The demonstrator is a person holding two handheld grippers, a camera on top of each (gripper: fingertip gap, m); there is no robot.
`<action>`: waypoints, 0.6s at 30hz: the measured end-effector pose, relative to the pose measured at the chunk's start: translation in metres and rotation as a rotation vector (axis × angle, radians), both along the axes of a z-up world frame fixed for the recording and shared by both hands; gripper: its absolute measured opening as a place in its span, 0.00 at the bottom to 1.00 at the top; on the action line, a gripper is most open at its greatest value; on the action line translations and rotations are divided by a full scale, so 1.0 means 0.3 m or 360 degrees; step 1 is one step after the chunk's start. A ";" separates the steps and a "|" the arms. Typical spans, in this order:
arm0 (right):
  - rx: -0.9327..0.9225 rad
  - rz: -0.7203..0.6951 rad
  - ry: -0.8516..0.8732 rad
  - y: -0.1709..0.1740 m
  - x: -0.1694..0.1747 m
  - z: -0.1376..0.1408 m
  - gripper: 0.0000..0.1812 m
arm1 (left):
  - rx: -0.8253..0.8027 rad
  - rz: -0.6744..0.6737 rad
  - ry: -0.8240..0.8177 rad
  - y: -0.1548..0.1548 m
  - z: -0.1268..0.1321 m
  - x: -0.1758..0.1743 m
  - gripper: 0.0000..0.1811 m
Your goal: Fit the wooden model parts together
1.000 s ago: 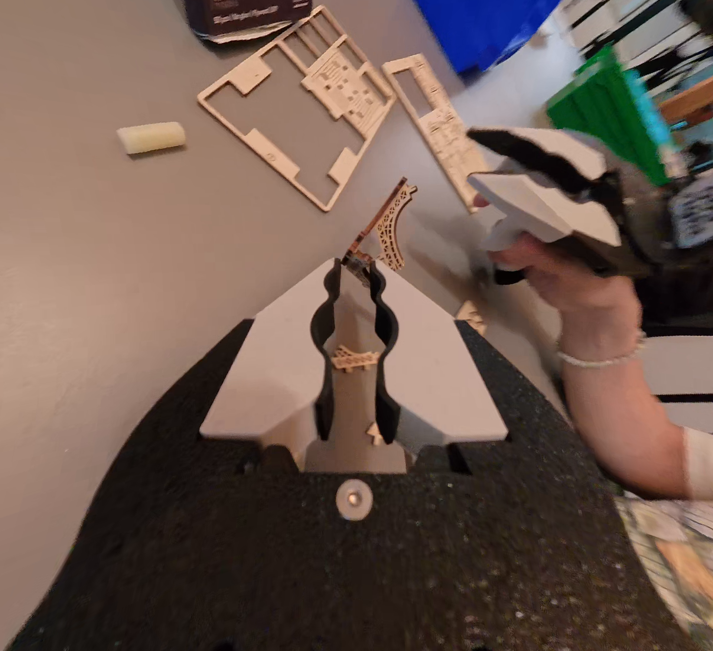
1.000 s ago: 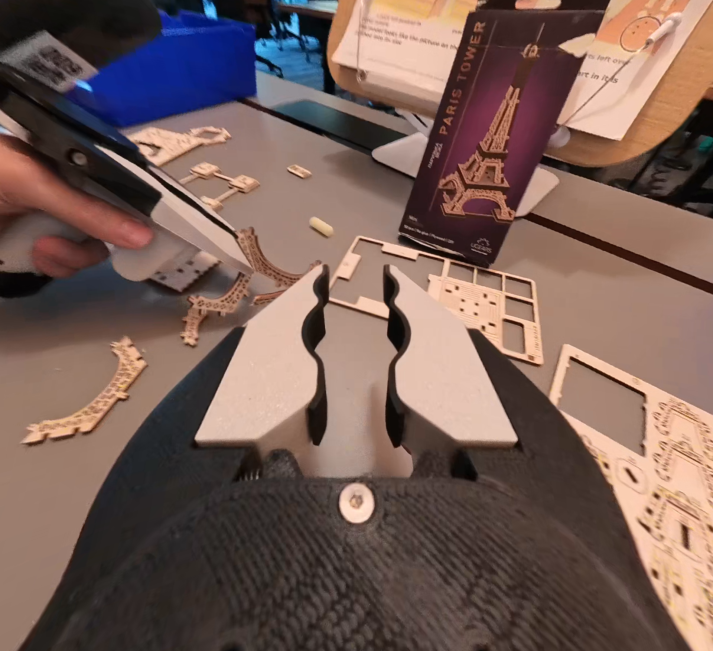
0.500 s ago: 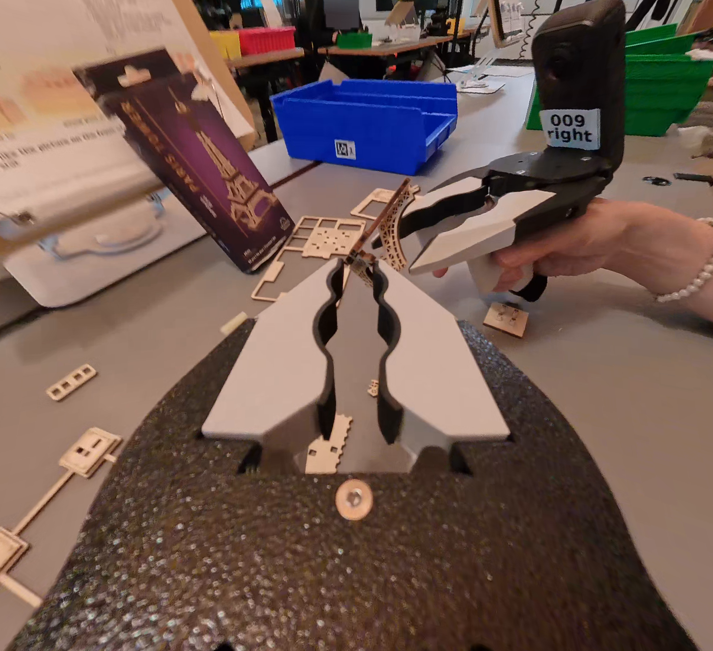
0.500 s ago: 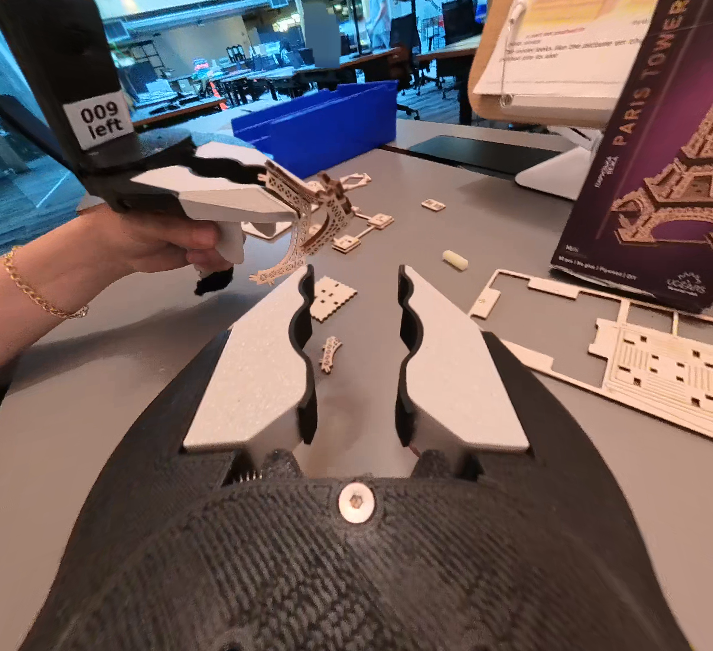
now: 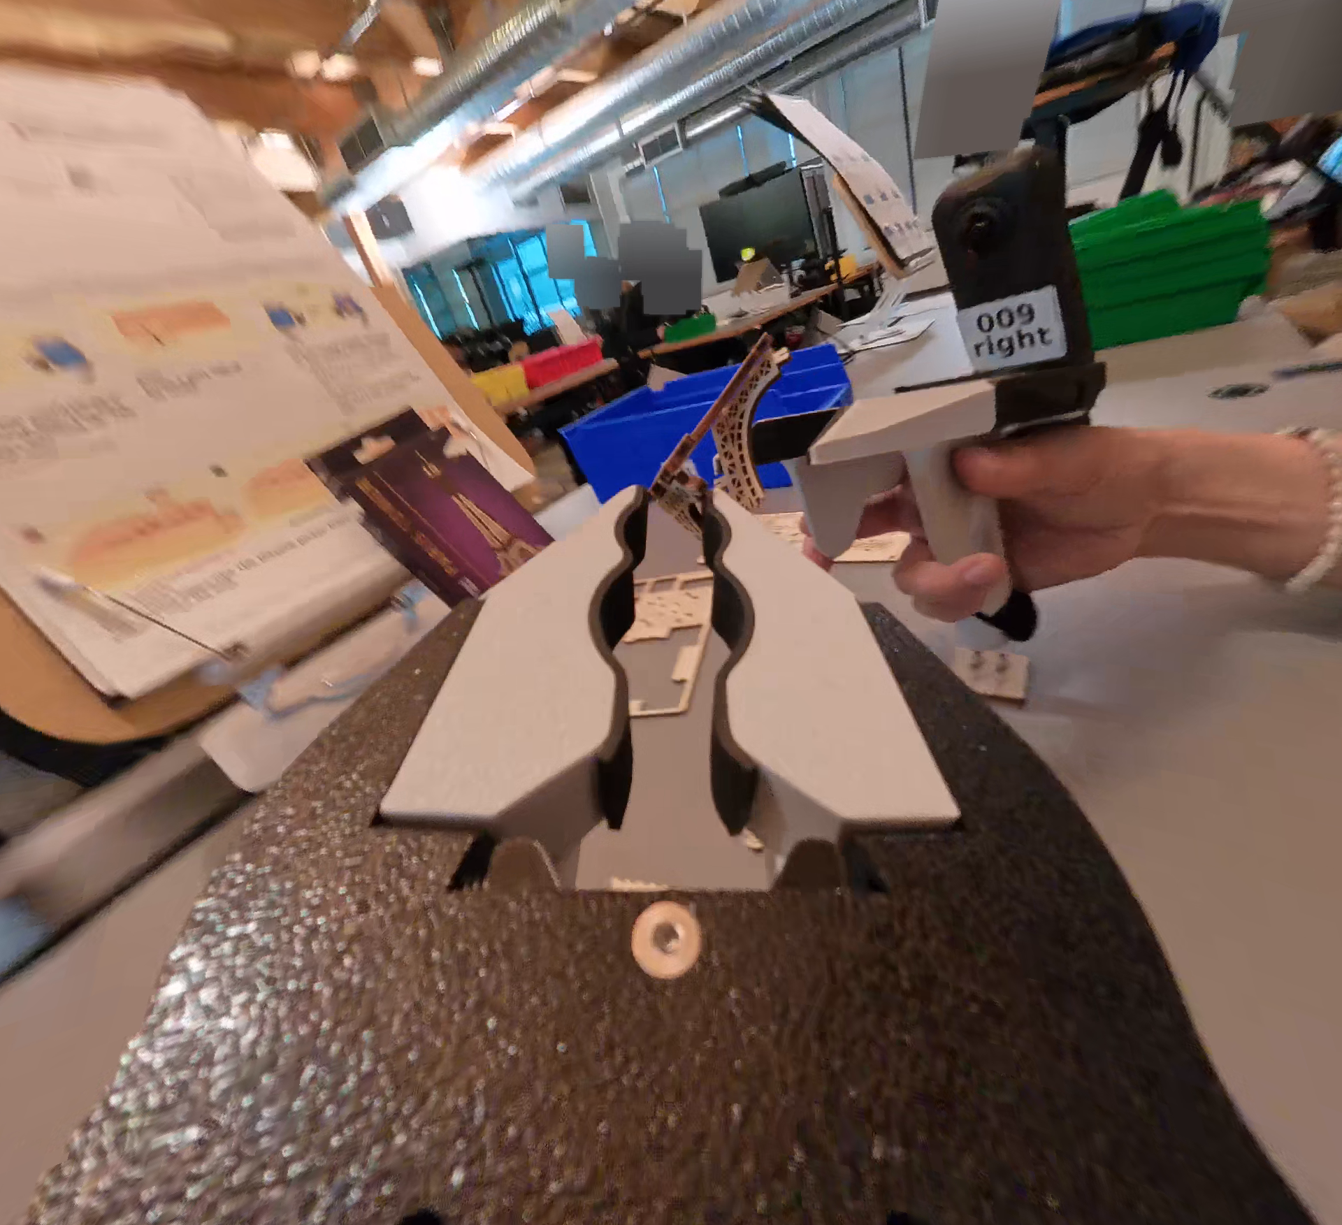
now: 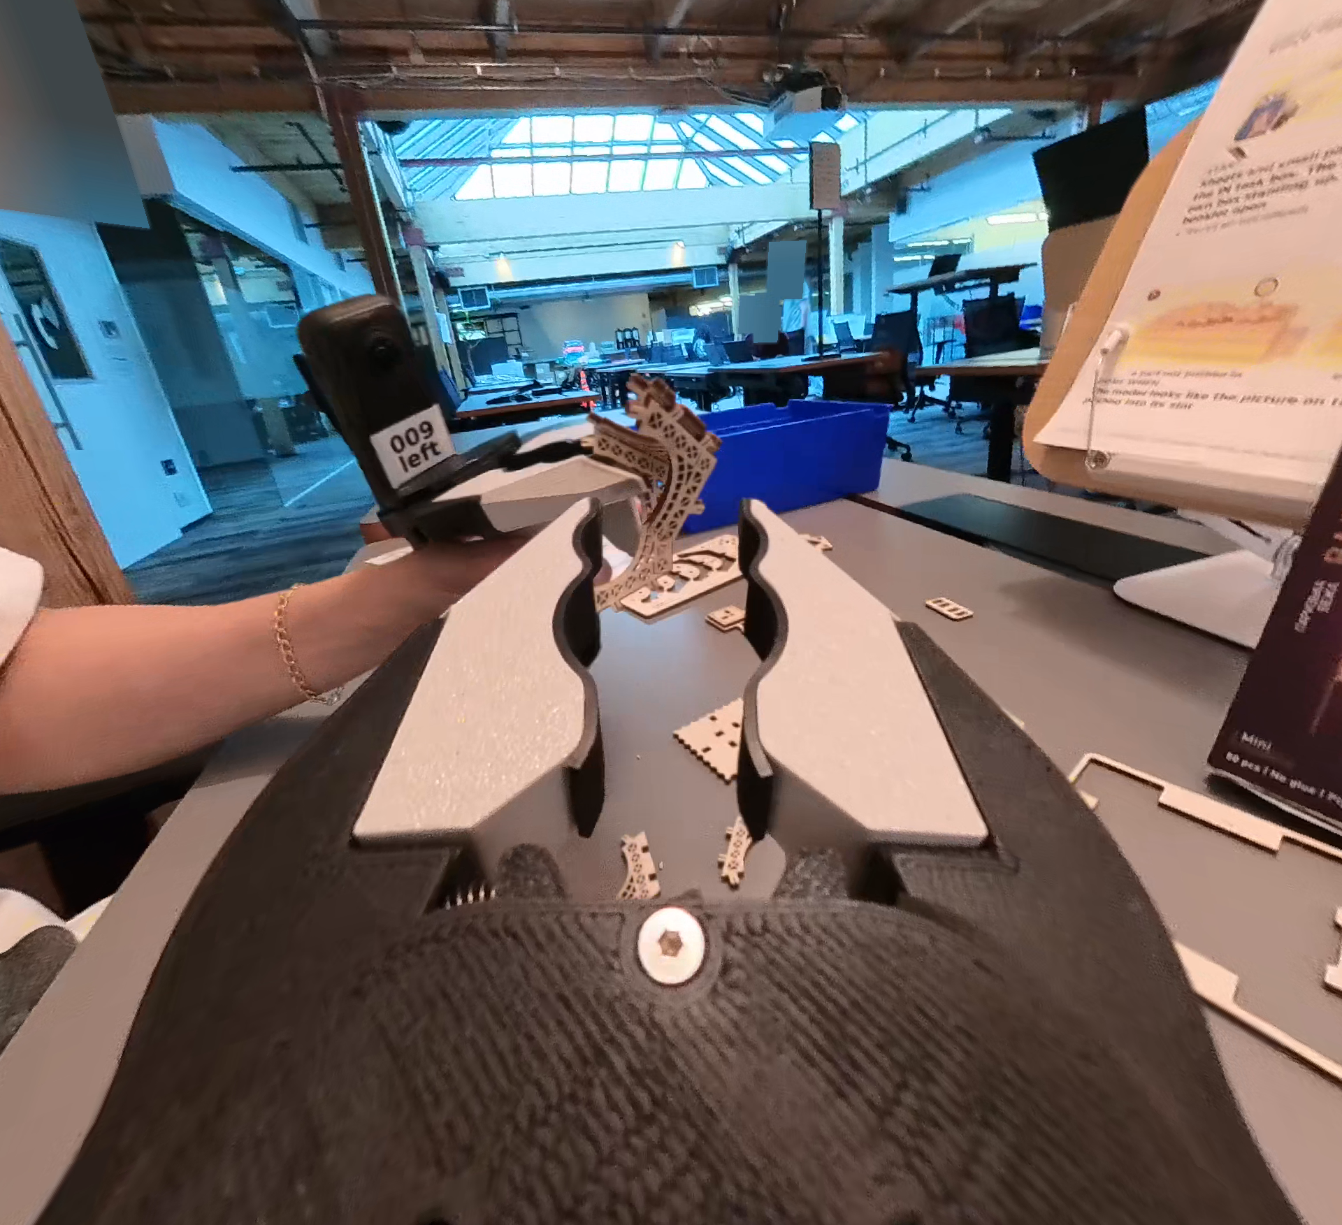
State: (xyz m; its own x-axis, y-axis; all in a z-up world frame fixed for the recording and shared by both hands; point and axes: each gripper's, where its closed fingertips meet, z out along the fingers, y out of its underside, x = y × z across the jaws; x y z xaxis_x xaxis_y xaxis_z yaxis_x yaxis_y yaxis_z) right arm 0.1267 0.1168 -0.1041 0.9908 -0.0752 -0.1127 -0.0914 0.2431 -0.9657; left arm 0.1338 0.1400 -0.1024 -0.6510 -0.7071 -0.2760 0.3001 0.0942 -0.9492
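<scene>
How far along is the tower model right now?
Early. Done: two lattice leg pieces look joined into a small assembly. In hand: the left claw is shut on that assembly, lifted above the table; the right claw is open and empty, close beside it. Left: loose wooden pieces and part sheets lie unfitted on the table.

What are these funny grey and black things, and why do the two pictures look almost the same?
They are two hand-held claws, each squeezed by a person's hand, with a camera on each looking along its fingers. One picture comes from the left claw, the other from the right claw. Each also shows the other claw across from it. The left claw pinches a lacy wooden tower piece, lifted above the grey table. The right claw is open and holds nothing. On the table lie small wooden parts, cut-out wooden sheets, a purple box and a blue bin.
</scene>
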 end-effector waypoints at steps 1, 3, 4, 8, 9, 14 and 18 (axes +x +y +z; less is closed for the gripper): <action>0.0001 -0.0010 -0.0033 0.001 -0.004 0.003 0.20 | 0.0071 0.0041 -0.0100 0.002 0.009 -0.006 0.07; 0.0004 -0.0051 -0.0113 0.000 -0.008 0.012 0.22 | 0.0232 0.0136 -0.0321 0.001 0.031 -0.023 0.07; 0.0022 -0.0065 -0.0158 -0.003 -0.013 0.022 0.23 | 0.0323 0.0179 -0.0444 -0.004 0.041 -0.034 0.07; 0.0086 -0.0106 -0.0298 -0.009 -0.036 0.054 0.21 | 0.0591 0.0235 -0.0762 -0.045 0.057 -0.081 0.06; 0.0097 -0.0102 -0.0328 -0.010 -0.044 0.060 0.21 | 0.0632 0.0240 -0.0804 -0.053 0.057 -0.088 0.06; 0.0111 -0.0116 -0.0370 -0.021 -0.044 0.066 0.20 | 0.0674 0.0244 -0.0859 -0.067 0.056 -0.095 0.06; -0.0009 -0.0070 -0.0384 -0.022 -0.040 0.025 0.22 | 0.0719 0.0237 -0.0757 -0.064 0.021 -0.070 0.06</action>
State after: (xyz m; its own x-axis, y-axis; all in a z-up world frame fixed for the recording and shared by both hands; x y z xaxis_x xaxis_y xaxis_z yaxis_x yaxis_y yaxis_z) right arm 0.1148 0.1102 -0.0964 0.9847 -0.1191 0.1275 0.1529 0.2360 -0.9596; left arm 0.1127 0.1209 -0.0961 -0.2901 -0.5276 -0.7984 0.6289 0.5237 -0.5746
